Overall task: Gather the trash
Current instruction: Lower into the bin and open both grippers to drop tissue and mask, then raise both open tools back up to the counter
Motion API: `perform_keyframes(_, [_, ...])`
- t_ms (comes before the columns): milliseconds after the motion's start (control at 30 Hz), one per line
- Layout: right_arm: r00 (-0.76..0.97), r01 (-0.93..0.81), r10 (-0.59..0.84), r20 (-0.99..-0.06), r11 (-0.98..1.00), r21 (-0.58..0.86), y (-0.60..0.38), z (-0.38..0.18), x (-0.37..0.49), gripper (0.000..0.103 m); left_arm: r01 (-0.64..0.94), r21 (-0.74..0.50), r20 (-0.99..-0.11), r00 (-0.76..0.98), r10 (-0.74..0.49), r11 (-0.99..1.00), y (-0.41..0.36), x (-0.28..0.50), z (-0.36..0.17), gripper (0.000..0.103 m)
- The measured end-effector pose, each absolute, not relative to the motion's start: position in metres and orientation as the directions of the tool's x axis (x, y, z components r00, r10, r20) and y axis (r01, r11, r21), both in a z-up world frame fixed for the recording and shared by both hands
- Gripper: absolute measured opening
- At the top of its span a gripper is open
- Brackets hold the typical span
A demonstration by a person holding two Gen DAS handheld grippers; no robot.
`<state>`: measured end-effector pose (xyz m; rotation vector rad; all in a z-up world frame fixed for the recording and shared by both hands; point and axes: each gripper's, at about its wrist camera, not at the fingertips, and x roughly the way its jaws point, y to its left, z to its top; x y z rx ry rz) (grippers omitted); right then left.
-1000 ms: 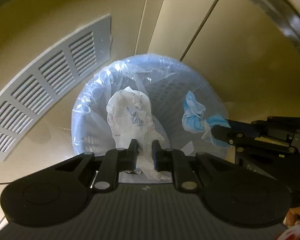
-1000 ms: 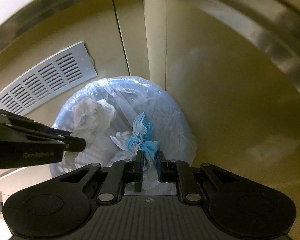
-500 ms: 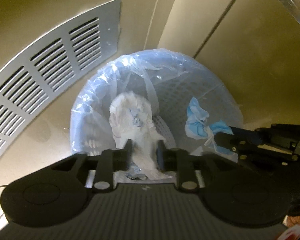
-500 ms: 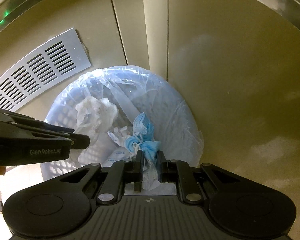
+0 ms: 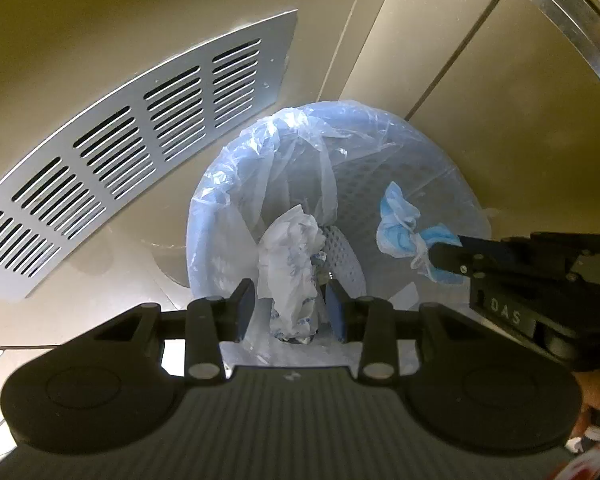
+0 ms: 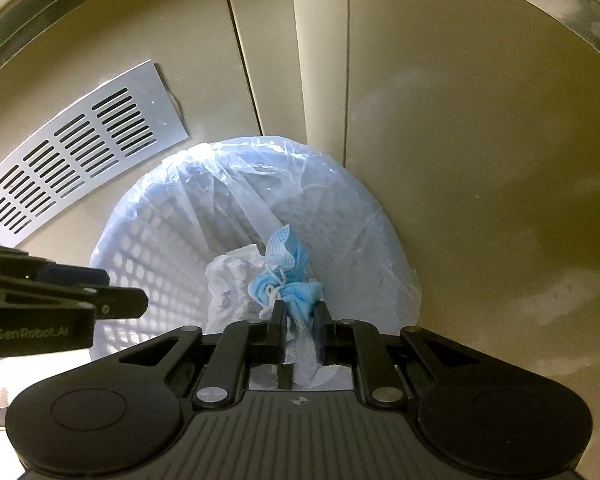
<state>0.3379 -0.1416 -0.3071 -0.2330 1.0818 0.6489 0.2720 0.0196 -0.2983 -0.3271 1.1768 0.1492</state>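
Crumpled wrapper (image 5: 290, 264) dropped from opening left hand-held gripper (image 5: 290, 312) into bin (image 5: 452, 184).

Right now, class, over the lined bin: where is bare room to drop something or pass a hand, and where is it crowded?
Free: the far half of the bin, bordered by the liner's rim. Crowded: the near middle, where the left gripper, jaws just opened, has the white wrapper between them, and the right gripper pinches the blue mask.
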Motion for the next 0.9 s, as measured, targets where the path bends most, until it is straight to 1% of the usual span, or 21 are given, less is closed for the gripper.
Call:
perform_keyframes(200, [0.305,-0.596,0.386,-0.871,0.791,0.142,-0.138,-0.308,0.338,0.013,-0.286,-0.175,-0.923,0.381,-0.056,0.942,0.02,0.27,-0.298,0.035])
perform_keyframes(300, [0.311,-0.578,0.412,-0.857,0.797,0.174,-0.14,-0.308,0.338,0.014,-0.284,-0.179,-0.923,0.381,-0.06,0.942,0.021,0.269,-0.298,0.035])
perform_keyframes(333, [0.314,-0.573,0.417,-0.853,0.8,0.18,-0.14,-0.309,0.337,0.017,-0.286,-0.179,-0.922,0.382,-0.059,0.941,0.022,0.269,-0.299,0.035])
perform_keyframes(367, [0.315,-0.569,0.418,-0.852,0.802,0.183,-0.14,-0.309,0.338,0.034,-0.288,-0.179,-0.922,0.383,-0.058,0.941,0.022,0.269,-0.298,0.035])
perform_keyframes(433, [0.32,-0.556,0.425,-0.847,0.808,0.195,-0.141,-0.31,0.338,0.058,-0.291,-0.177,-0.922,0.384,-0.054,0.94,0.023,0.268,-0.298,0.035])
perform_keyframes(500, [0.315,-0.553,0.437,-0.842,0.806,0.211,-0.142,-0.309,0.337,0.058,-0.294,-0.173,-0.921,0.387,-0.048,0.94,0.024,0.266,-0.297,0.035])
perform_keyframes(733, [0.312,-0.55,0.416,-0.854,0.812,0.194,-0.147,-0.307,0.331,0.058,-0.3,-0.172,-0.918,0.394,-0.043,0.938,0.025,0.259,-0.291,0.035])
perform_keyframes(900, [0.32,-0.558,0.41,-0.854,0.81,0.18,-0.151,-0.293,0.323,0.058,-0.293,-0.174,-0.911,0.412,-0.04,0.94,0.025,0.252,-0.276,0.036])
